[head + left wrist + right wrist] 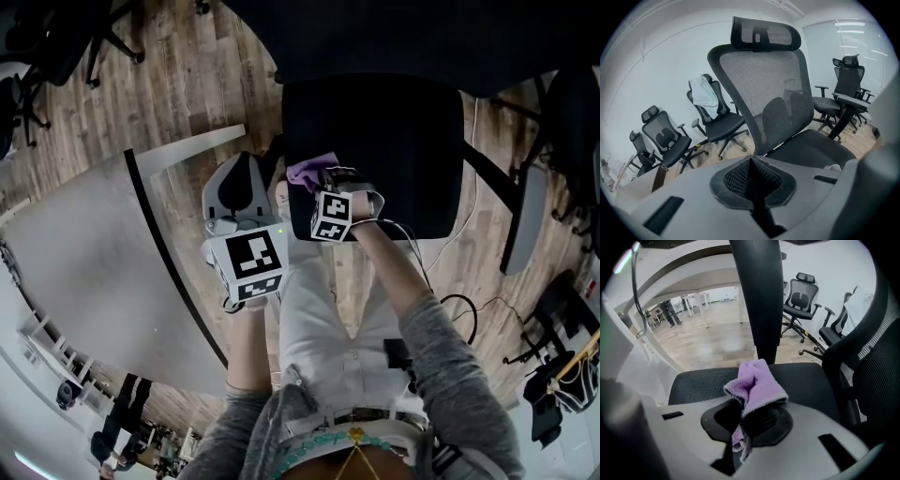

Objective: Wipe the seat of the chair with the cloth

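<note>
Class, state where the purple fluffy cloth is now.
Clamped in the right gripper, the purple fluffy cloth sits over the black mesh chair seat's left edge in the head view.

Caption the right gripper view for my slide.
Right tool shut on a purple cloth, held over the black mesh chair seat.

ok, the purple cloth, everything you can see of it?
The purple cloth: soft, fuzzy-looking fabric with a stitched edge, bunched into a folded wad. The right tongs are shut on it; most sticks out past the tips, a scrap hangs between them. It sits over the black seat, near its edge; contact unclear.
</note>
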`<state>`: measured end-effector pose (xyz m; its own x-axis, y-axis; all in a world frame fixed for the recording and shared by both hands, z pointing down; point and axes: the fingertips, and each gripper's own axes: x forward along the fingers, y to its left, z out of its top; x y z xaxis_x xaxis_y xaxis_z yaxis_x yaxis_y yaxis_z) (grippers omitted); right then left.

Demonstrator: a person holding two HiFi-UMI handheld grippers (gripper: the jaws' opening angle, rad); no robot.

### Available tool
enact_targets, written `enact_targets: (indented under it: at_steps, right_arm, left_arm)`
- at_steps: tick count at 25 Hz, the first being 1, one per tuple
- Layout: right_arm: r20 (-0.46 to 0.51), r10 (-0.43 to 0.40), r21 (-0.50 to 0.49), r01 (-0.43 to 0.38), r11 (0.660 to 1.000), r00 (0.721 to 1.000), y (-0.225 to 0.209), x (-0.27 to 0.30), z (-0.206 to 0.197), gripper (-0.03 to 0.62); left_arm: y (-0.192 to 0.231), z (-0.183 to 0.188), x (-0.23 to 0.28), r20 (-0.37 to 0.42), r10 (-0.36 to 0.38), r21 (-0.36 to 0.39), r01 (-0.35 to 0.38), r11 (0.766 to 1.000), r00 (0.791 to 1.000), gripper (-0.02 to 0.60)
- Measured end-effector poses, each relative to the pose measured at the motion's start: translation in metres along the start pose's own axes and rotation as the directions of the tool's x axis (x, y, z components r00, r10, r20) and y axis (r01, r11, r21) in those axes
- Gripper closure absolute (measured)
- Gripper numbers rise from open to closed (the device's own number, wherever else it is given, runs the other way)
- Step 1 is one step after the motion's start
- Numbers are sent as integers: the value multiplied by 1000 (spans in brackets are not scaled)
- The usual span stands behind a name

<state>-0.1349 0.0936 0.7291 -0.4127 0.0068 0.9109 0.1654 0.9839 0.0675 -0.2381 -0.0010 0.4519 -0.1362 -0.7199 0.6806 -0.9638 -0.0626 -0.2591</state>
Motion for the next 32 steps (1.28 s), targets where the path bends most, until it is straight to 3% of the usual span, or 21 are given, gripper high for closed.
enact_targets:
  at_steps: [8, 32]
  right_arm:
    - [-14, -7, -16, 6, 1000, 1000, -3, -5, -5, 546]
    - [-116, -21, 60, 28, 998, 993, -11, -21, -83, 546]
  left_arm:
    - [0, 0, 0, 0, 3, 4, -3, 1000, 1000, 578]
    - [0, 0, 0, -6, 19, 26, -19, 999, 1000, 578]
